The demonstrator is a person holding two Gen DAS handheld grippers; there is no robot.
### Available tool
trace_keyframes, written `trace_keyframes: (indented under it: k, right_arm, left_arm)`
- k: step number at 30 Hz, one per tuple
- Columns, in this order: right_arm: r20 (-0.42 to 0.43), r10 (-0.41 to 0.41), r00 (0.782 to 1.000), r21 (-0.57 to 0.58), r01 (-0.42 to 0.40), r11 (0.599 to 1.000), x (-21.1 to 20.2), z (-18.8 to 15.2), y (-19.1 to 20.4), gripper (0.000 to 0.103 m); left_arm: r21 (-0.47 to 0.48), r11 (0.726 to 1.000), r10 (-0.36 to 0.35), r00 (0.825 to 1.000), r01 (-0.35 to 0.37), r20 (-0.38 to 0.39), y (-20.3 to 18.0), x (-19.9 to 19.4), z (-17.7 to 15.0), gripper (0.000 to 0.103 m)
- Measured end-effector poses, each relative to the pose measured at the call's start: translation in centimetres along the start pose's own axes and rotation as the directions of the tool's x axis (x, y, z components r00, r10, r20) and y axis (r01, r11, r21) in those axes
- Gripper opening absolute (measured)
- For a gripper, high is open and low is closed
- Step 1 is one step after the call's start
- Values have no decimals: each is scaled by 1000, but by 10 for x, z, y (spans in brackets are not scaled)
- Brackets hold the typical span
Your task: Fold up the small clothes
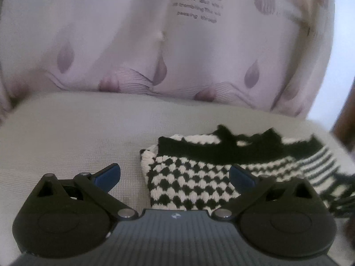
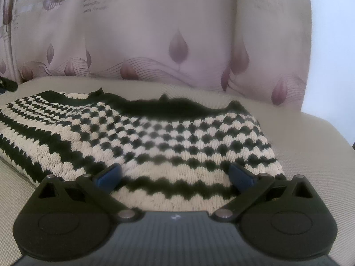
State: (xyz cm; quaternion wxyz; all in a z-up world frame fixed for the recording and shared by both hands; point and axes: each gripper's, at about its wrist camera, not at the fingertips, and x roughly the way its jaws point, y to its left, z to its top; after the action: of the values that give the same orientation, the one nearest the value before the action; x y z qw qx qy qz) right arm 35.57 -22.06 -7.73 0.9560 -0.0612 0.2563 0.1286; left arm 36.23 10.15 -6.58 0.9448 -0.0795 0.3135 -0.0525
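Note:
A small black-and-white knitted garment (image 2: 155, 137) lies folded on a beige sofa seat (image 2: 310, 146), checkered on top with stripes to one side and a black band along its far edge. In the left wrist view the garment (image 1: 199, 177) shows its left end. My left gripper (image 1: 175, 176) is open over that end: the left finger stands over bare cushion, the right finger over the knit. Blue fingertips (image 2: 109, 175) of my right gripper (image 2: 175, 175) spread wide over the garment's near edge, open, pressing on nothing.
The sofa back (image 1: 133, 44) rises just behind the seat, pale lilac with leaf prints and printed words. Bare cushion (image 1: 66, 137) stretches left of the garment. A dark object (image 2: 7, 85) shows at the far left of the right wrist view.

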Motion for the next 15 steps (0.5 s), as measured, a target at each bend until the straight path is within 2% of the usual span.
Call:
trace_keyframes:
  k: [3, 5, 7, 9, 10, 15]
  right_arm:
    - [0, 0, 1000, 0, 0, 1000, 0, 0, 0, 103]
    - [0, -1, 1000, -1, 1, 1000, 0, 0, 0, 103]
    - [0, -1, 1000, -1, 1, 1000, 0, 0, 0, 103]
    - [0, -1, 1000, -2, 1, 1000, 0, 0, 0, 103]
    - [0, 0, 1000, -2, 0, 1000, 0, 0, 0, 103]
    - [2, -4, 1000, -6, 4, 1000, -1, 0, 1, 103]
  left_arm:
    - [36, 999, -9, 997, 11, -75, 10, 15, 5, 96]
    - [56, 996, -58, 992, 64, -110, 14, 25, 4, 90]
    - [64, 992, -101, 983, 112, -156, 16, 36, 3, 89]
    - [40, 989, -129, 968, 140, -213, 19, 48, 0, 73]
    - [7, 985, -166, 956, 173, -243, 21, 55, -1, 68]
    - [-84, 969, -244, 942, 231, -230, 31, 60, -5, 65]
